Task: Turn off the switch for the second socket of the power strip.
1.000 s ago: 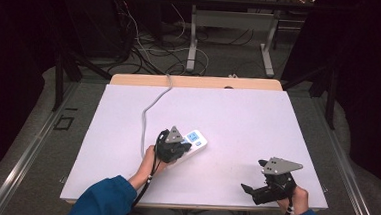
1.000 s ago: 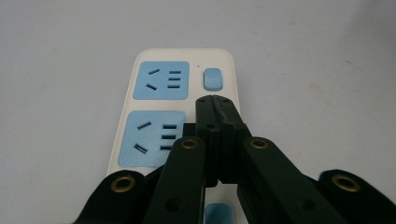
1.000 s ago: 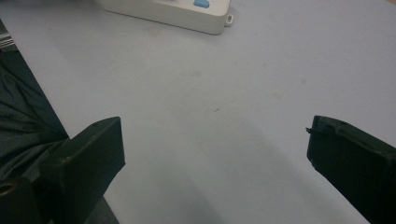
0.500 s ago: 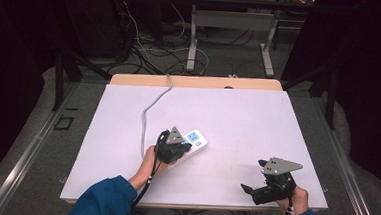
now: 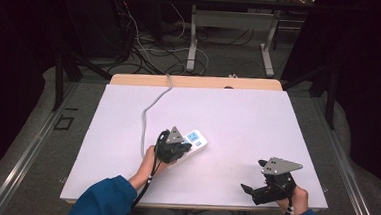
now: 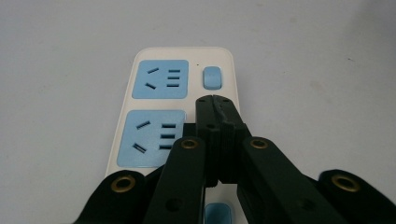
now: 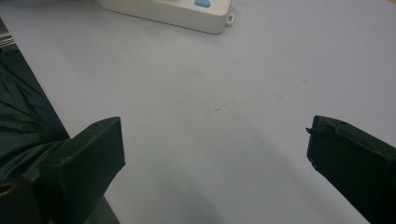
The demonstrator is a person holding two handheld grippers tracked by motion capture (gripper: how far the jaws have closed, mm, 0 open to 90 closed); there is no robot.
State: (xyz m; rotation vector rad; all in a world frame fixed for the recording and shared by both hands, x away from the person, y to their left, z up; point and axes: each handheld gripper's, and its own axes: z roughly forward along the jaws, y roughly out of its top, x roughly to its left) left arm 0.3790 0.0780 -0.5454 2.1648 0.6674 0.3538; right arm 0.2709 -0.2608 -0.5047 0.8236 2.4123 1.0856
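A white power strip (image 5: pixel 198 139) with blue sockets lies on the white table mat (image 5: pixel 237 125), left of the middle. My left gripper (image 5: pixel 183 146) rests over its near end. In the left gripper view the black jaws are pressed together with nothing between them. The left gripper (image 6: pixel 214 100) has its tip over the power strip (image 6: pixel 159 100), just below a blue rocker button (image 6: pixel 212 77). My right gripper (image 5: pixel 253 177) sits low near the front right edge, its jaws wide apart. Bare mat lies between the jaws of the right gripper (image 7: pixel 215 154), and the power strip (image 7: pixel 177 14) is far off.
The strip's grey cord (image 5: pixel 151 110) runs from it to the far edge of the table. A wooden tabletop edge (image 5: pixel 195 81) shows behind the mat. Beyond it stand table legs (image 5: pixel 193 42) and loose cables on a dark floor.
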